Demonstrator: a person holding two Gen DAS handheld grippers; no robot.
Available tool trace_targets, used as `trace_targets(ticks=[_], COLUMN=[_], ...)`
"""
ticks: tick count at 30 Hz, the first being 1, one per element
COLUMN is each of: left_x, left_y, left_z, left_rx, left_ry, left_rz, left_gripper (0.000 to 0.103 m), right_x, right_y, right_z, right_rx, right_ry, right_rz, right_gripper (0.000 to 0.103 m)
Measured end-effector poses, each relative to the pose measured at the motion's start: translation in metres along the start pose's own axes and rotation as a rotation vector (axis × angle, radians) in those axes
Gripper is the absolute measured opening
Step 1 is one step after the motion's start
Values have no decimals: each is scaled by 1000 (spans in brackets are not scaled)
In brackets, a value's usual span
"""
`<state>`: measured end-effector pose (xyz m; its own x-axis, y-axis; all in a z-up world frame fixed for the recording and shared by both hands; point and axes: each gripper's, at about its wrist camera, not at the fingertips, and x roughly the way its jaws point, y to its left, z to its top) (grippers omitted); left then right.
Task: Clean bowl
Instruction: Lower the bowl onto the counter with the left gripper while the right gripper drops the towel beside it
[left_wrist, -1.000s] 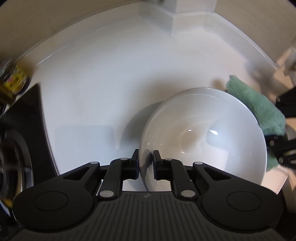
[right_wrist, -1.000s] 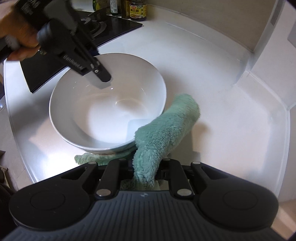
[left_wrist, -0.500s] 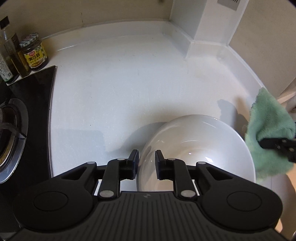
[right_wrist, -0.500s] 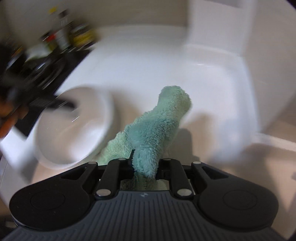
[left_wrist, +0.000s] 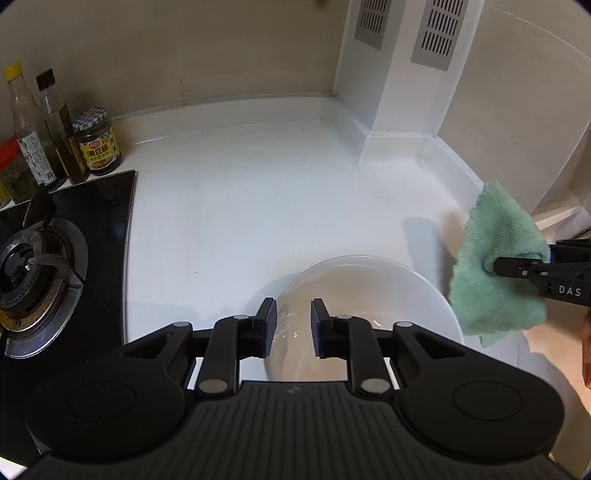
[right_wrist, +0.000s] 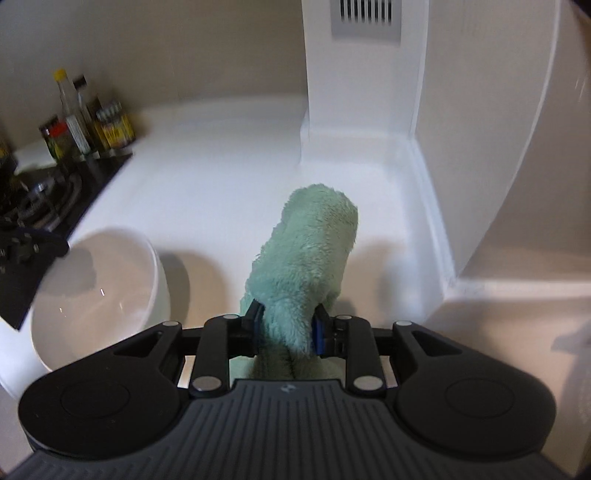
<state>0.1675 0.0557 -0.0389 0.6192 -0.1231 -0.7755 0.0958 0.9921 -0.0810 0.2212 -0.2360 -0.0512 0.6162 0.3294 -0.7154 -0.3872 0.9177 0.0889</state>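
The white desk (left_wrist: 236, 206) filled both views, running back to a beige wall and a white boxed column with grey vents (left_wrist: 432, 33). A black gas hob (left_wrist: 55, 258) took up its left side, with its burner (left_wrist: 22, 266) near the left edge. The white bowl (left_wrist: 369, 295) stood upright on the desk, mouth facing up, just in front of the left gripper (left_wrist: 293, 321); being round, it had no long axis to speak of. Its near rim sat between the left jaws, which stood a narrow way apart with one finger outside the wall and one inside; whether they actually pressed the rim could not be told. In the right wrist view the bowl (right_wrist: 99, 291) lay low and to the left, well clear of the right gripper (right_wrist: 288, 330). The green cloth (right_wrist: 306, 258) was pinched in the middle by the right jaws, its long axis running forward along the fingers, away from the camera. From the left view the cloth (left_wrist: 495, 266) hung folded over the jaws, beside the bowl's right rim and not touching it. Bottles and a yellow-labelled jar (left_wrist: 98, 142) stood behind the hob.
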Motion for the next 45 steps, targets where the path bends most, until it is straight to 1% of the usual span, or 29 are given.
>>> trace_targets(ticks=[2, 4, 7, 10, 12, 13, 16, 18, 20, 22, 24, 27, 29, 30, 33, 34, 35, 36, 38, 40, 42, 45], left_x=[-1, -2, -1, 1, 1, 1, -1, -5, -12, -18, -21, -22, -21, -21, -23, -24, -25, -26, -29, -30, -32, -37], left_y=[-5, -8, -11, -13, -14, -14, -17, -18, -20, -22, -24, -27, -31, -33, -33, -32, -31, -31, -29, -28, -30, -37], left_z=[-3, -7, -12, -17, -21, -23, -29, -33, -35, -35, -33, -32, -33, -34, -37, -39, -40, -41, -44, -46, -46, -48], left_rx=[10, 16, 24, 20, 23, 22, 16, 10, 11, 11, 16, 17, 26, 28, 26, 25, 24, 23, 21, 18, 19, 26], left_ry=[-3, -4, -4, -2, -1, 0, -4, -11, -25, -40, -46, -47, -44, -42, -37, -36, -36, -35, -33, -32, -38, -55], left_rz=[3, -5, -8, -13, -12, -13, -19, -8, -6, -5, 0, -5, -11, -13, -12, -11, -9, -7, -3, -1, 1, -4], left_gripper=[23, 23, 23, 23, 23, 23, 23, 23, 23, 23, 23, 23, 23, 23, 23, 23, 23, 23, 23, 23, 23, 23], right_x=[-4, -6, 2, 6, 12, 11, 1, 0, -7, -14, -20, -39, -41, -33, -2, 0, -8, -12, -15, -32, -43, -42], right_y=[0, 2, 4, 2, 1, 1, 2, 1, 3, 9, 14, 18, 25, 23, 11, 11, 13, 14, 12, 17, 24, 28], right_z=[3, 2, -1, -5, -7, -8, -12, -13, -15, -17, -16, -12, -12, -14, -19, -21, -23, -23, -20, -17, -15, -21], right_rx=[17, 11, -7, 19, 27, 32, 26, 33, 52, 18, 8, 63, 26, 20, 90, 90, 79, 77, 94, 85, 63, 58], right_ry=[-13, -37, -17, -7, 16, 12, -38, -38, -46, -78, -75, -142, -184, -169, -16, -6, -66, -93, -82, -132, -161, -137], right_rz=[3, -22, -42, -38, -56, -61, -76, -81, -116, -118, -128, -107, -143, -147, -94, -91, -118, -129, -109, -96, -95, -95], right_gripper=[22, 22, 23, 23, 23, 23, 23, 22, 23, 25, 26, 26, 26, 27, 28, 28, 28, 29, 28, 29, 28, 28])
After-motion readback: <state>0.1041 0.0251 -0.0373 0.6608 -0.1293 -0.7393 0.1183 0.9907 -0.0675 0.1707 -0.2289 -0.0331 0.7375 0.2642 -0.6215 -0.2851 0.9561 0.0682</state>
